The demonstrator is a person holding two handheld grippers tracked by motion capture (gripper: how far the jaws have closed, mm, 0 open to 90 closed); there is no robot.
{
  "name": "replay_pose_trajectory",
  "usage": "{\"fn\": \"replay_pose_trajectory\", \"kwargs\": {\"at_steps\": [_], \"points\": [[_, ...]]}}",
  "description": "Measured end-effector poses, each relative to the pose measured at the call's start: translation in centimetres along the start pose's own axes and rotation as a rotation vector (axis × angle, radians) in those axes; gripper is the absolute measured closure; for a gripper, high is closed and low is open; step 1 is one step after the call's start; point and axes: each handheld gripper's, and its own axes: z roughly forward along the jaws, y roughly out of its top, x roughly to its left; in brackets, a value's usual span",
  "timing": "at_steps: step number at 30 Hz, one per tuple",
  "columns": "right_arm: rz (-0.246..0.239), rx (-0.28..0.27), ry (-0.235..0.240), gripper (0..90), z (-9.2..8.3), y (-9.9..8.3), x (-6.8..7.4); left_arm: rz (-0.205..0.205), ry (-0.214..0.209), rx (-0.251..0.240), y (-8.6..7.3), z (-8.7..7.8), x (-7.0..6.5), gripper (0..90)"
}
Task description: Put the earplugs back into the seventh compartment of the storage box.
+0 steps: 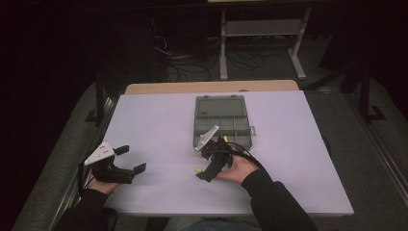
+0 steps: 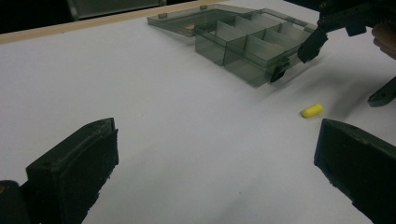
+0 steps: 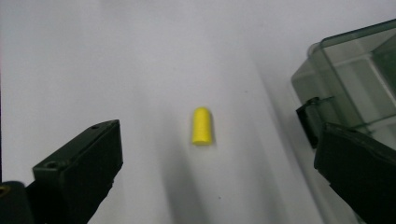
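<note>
The left claw (image 1: 129,159) rests at the left side of the white table (image 1: 159,115), its jaws spread wide and holding nothing. It looks like it is waiting out of the way. The small yellow foam plug (image 3: 202,126) lies flat on the table, just in front of the clear grey plastic box with little compartments (image 1: 223,121). The right claw (image 1: 210,161) hangs over the plug with its jaws spread on both sides, likely ready to pinch it. The box's black latch (image 3: 312,126) sits near the right jaw and could get bumped.
</note>
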Motion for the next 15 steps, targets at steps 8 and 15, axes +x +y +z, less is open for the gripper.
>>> {"fn": "replay_pose_trajectory", "kwargs": {"at_steps": [8, 15], "points": [[-0.013, 0.005, 0.049, 13.4, 1.1, 0.1, 0.3, 0.0, 0.001, -0.001, 0.0, 0.0, 0.0, 0.0], [0.003, 0.028, 0.053, 28.3, 1.8, 0.1, 0.2, 0.0, 0.001, 0.0, 0.0, 0.0, 0.0, 0.0]]}}
